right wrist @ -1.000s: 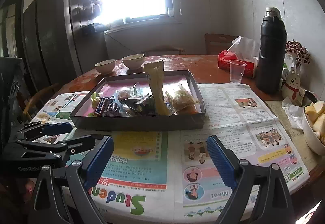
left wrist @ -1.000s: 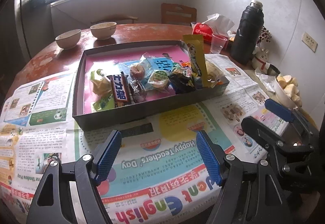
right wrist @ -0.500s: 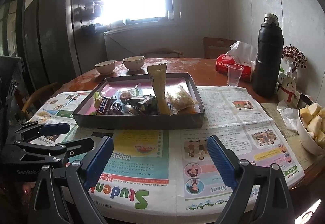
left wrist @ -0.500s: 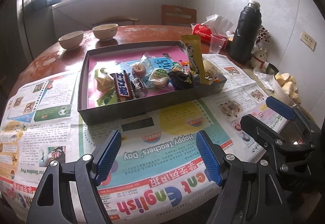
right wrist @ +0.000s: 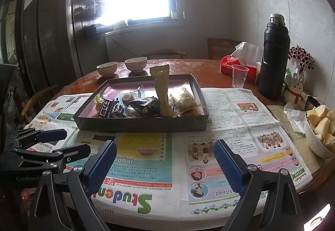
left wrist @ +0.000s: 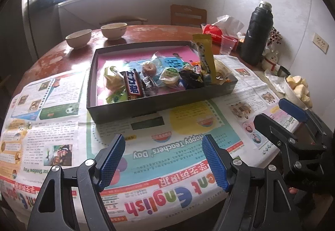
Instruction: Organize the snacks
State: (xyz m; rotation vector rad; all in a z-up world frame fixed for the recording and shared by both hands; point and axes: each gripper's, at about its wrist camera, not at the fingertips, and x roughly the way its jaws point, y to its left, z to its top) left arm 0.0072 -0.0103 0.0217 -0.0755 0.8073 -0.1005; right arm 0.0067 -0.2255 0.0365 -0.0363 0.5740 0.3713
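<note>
Round wooden table [left wrist: 159,30] carries newspaper [left wrist: 167,147], tray [left wrist: 163,105].

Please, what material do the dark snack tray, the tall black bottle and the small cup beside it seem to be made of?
Tray: probably cardboard, matte dark grey with thin straight walls and a pink lining.
Bottle: likely metal with a matte black coat; its neck looks bare and silvery.
Cup: clear thin plastic; the red tissue pack shows through it.

Glossy worn wood table [left wrist: 159,31]; matt newspaper [left wrist: 62,126]; shiny plastic wrappers [left wrist: 150,82]; clear plastic cup [right wrist: 239,75].
</note>
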